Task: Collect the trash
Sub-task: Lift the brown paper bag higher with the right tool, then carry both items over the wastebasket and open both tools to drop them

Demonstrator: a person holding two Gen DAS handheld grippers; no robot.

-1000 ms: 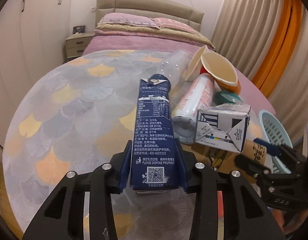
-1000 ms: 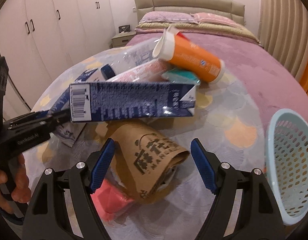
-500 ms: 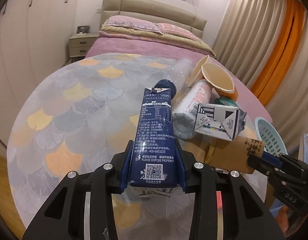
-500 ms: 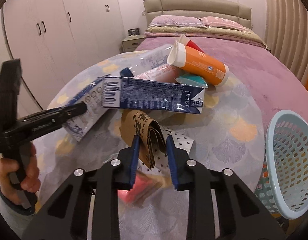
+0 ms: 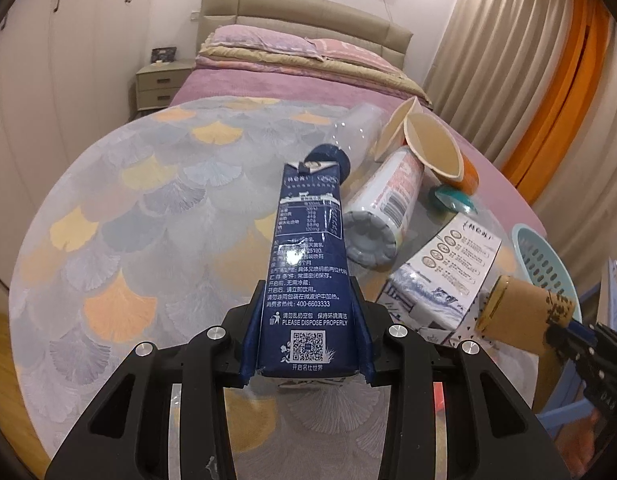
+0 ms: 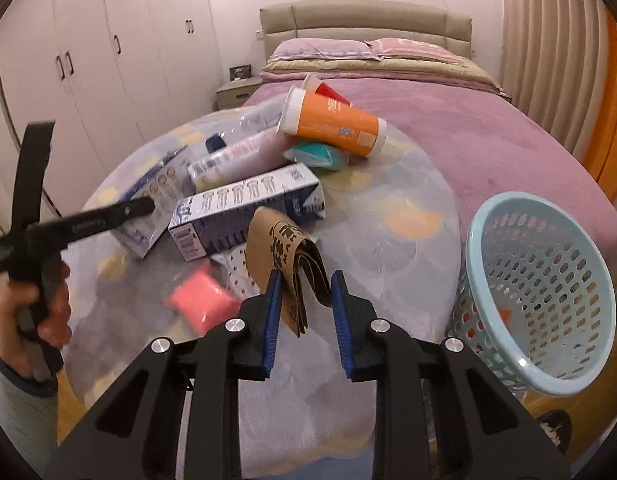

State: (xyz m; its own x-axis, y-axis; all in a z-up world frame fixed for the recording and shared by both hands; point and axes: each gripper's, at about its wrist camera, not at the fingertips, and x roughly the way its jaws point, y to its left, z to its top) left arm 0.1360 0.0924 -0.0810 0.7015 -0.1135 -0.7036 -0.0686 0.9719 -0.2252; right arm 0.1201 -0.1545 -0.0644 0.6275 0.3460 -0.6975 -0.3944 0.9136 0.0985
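Note:
My left gripper [image 5: 307,316] is shut on a tall dark blue milk carton [image 5: 308,256] and holds it above the round table [image 5: 140,216]. My right gripper [image 6: 304,296] is shut on a folded brown paper bag [image 6: 286,252], lifted off the table; the bag also shows in the left wrist view [image 5: 520,316]. A pale blue mesh basket [image 6: 540,292] stands tilted to the right of the table. On the table lie a white and blue carton [image 6: 244,212], a pink and white bottle [image 5: 384,208], an orange cup [image 6: 332,124], a teal lid [image 6: 318,154] and a pink packet [image 6: 202,302].
A clear plastic bottle with a blue cap [image 5: 348,140] lies behind the held carton. A bed with a purple cover [image 6: 448,120] is beyond the table. White wardrobes [image 6: 88,60] stand left, a nightstand [image 5: 160,84] by the bed, curtains [image 5: 528,80] right.
My right gripper closed on the brown paper bag and lifted it up toward the basket side. The white and blue carton shifted on the table. My left gripper kept its hold on the blue carton.

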